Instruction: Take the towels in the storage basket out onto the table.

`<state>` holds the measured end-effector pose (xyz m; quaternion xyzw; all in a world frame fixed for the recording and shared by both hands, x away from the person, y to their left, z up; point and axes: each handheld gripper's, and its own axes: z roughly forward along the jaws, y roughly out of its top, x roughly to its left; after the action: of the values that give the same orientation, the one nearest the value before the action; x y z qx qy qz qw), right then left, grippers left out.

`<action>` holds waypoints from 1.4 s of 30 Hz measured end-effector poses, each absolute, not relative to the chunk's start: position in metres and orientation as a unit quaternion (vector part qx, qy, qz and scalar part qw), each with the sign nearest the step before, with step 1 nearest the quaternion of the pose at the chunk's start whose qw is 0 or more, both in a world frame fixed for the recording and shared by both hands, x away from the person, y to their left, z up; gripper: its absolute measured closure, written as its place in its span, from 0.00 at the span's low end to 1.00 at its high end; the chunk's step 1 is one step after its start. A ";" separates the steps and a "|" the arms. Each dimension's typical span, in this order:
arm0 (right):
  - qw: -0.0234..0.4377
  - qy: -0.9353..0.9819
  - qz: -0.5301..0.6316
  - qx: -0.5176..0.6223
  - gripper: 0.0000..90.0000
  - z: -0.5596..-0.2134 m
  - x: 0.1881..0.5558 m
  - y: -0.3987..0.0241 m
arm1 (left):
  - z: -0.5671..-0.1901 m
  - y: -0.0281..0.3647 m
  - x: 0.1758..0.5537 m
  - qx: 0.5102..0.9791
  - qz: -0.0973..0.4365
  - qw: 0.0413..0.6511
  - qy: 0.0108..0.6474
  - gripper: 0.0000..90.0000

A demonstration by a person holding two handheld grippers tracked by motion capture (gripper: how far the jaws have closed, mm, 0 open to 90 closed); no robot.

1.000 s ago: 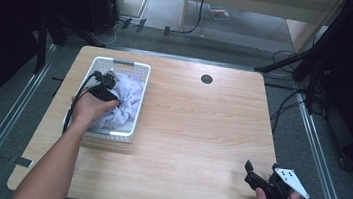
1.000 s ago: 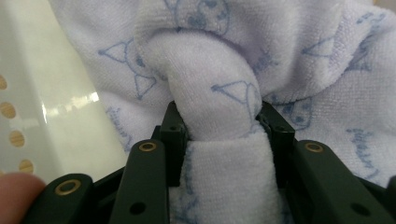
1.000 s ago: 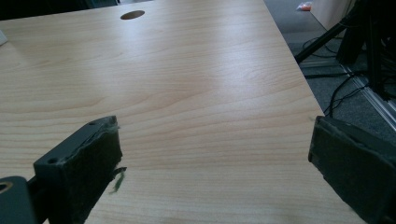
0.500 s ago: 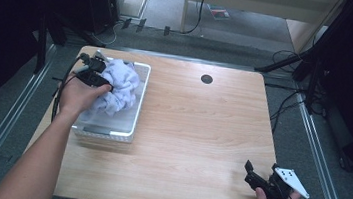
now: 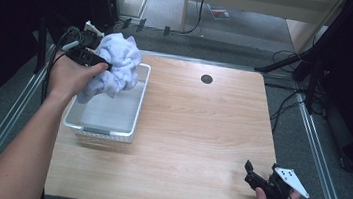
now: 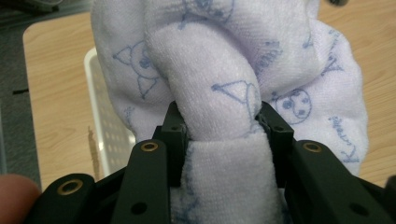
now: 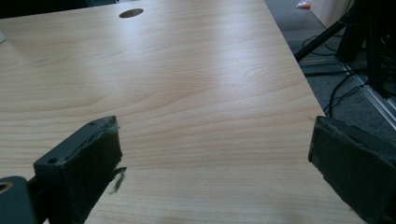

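Observation:
A pale lilac towel (image 5: 115,68) with printed cartoon figures hangs bunched above the far end of a white plastic basket (image 5: 132,119) at the table's left. My left gripper (image 5: 93,60) is shut on a fold of that towel (image 6: 219,98), its two black jaws pinching the cloth from both sides. The basket's inside looks bare below the lifted towel. Near the front right corner of the wooden table (image 5: 201,132), my right gripper (image 5: 256,178) rests low and open. Its wide-spread pads (image 7: 88,158) hold nothing over the bare wood.
A round cable hole (image 5: 206,79) sits near the table's far edge, also seen in the right gripper view as a hole (image 7: 131,12). Cables (image 5: 289,107) and dark stands lie on the floor to the right. A metal rail (image 5: 6,120) runs along the left.
The left gripper has lifted the towel up out of the basket and toward the far left corner. The right gripper has stayed put.

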<state>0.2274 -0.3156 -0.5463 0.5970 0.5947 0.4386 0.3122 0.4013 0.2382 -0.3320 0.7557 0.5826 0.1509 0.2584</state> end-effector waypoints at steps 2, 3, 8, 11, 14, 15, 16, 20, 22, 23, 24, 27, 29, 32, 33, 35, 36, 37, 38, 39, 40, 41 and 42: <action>0.312 0.595 0.438 0.598 0.03 -0.546 0.227 -0.315 | -0.327 0.230 0.400 0.755 0.150 0.269 0.579 0.70; 0.312 0.595 0.438 0.598 0.03 -0.546 0.227 -0.315 | -0.326 0.226 0.400 0.755 0.149 0.272 0.578 0.70; 0.312 0.595 0.438 0.597 0.03 -0.546 0.228 -0.315 | -0.317 0.199 0.401 0.762 0.138 0.297 0.559 0.70; 0.314 0.596 0.439 0.594 0.03 -0.546 0.228 -0.315 | -0.316 0.182 0.404 0.767 0.132 0.305 0.549 0.70; 0.315 0.596 0.439 0.594 0.03 -0.546 0.228 -0.315 | -0.318 0.162 0.406 0.771 0.120 0.318 0.539 0.70; 0.315 0.596 0.439 0.593 0.03 -0.546 0.228 -0.315 | -0.319 0.155 0.407 0.773 0.117 0.320 0.535 0.70; 0.315 0.596 0.439 0.594 0.03 -0.546 0.228 -0.315 | -0.321 0.149 0.407 0.775 0.113 0.322 0.532 0.70; 0.316 0.596 0.439 0.593 0.03 -0.546 0.228 -0.315 | -0.332 0.126 0.410 0.778 0.095 0.330 0.527 0.70; 0.316 0.597 0.439 0.593 0.03 -0.546 0.227 -0.315 | -0.337 0.114 0.411 0.781 0.087 0.333 0.521 0.70; 0.317 0.597 0.439 0.592 0.03 -0.546 0.227 -0.315 | -0.339 0.107 0.412 0.783 0.083 0.334 0.518 0.70; 0.316 0.597 0.439 0.593 0.03 -0.546 0.227 -0.315 | -0.341 0.101 0.412 0.784 0.079 0.335 0.516 0.70; 0.315 0.597 0.439 0.593 0.03 -0.546 0.227 -0.315 | -0.348 0.084 0.413 0.788 0.068 0.340 0.509 0.70; 0.315 0.596 0.439 0.593 0.03 -0.546 0.227 -0.314 | -0.354 0.071 0.413 0.792 0.059 0.341 0.502 0.70; 0.320 0.597 0.440 0.590 0.03 -0.546 0.227 -0.315 | -0.370 0.051 0.415 0.799 0.048 0.336 0.497 0.70; 0.320 0.597 0.440 0.589 0.03 -0.546 0.227 -0.315 | -0.376 0.046 0.416 0.798 0.046 0.337 0.498 0.70; 0.320 0.598 0.440 0.589 0.03 -0.546 0.227 -0.315 | -0.389 0.037 0.418 0.797 0.035 0.338 0.500 0.70; 0.320 0.598 0.441 0.589 0.03 -0.546 0.227 -0.315 | -0.394 0.034 0.418 0.795 0.032 0.338 0.503 0.70; 0.320 0.597 0.440 0.589 0.03 -0.546 0.227 -0.314 | -0.400 0.030 0.419 0.794 0.025 0.338 0.505 0.70; 0.319 0.597 0.440 0.590 0.03 -0.546 0.227 -0.314 | -0.407 0.025 0.419 0.794 0.022 0.336 0.506 0.70; 0.320 0.597 0.441 0.589 0.03 -0.546 0.227 -0.314 | -0.413 0.020 0.419 0.795 0.017 0.334 0.506 0.70; 0.320 0.597 0.441 0.589 0.03 -0.546 0.227 -0.314 | -0.422 0.014 0.420 0.796 0.010 0.332 0.506 0.69; 0.320 0.597 0.440 0.590 0.03 -0.546 0.227 -0.314 | -0.429 0.010 0.420 0.796 0.003 0.331 0.506 0.69; 0.320 0.597 0.440 0.590 0.03 -0.546 0.227 -0.314 | -0.434 0.007 0.420 0.798 -0.002 0.328 0.505 0.69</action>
<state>0.2266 -0.3139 -0.5463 0.5900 0.5966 0.4401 0.3198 0.4204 0.0070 -0.4341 0.7983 0.5052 -0.0016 0.3279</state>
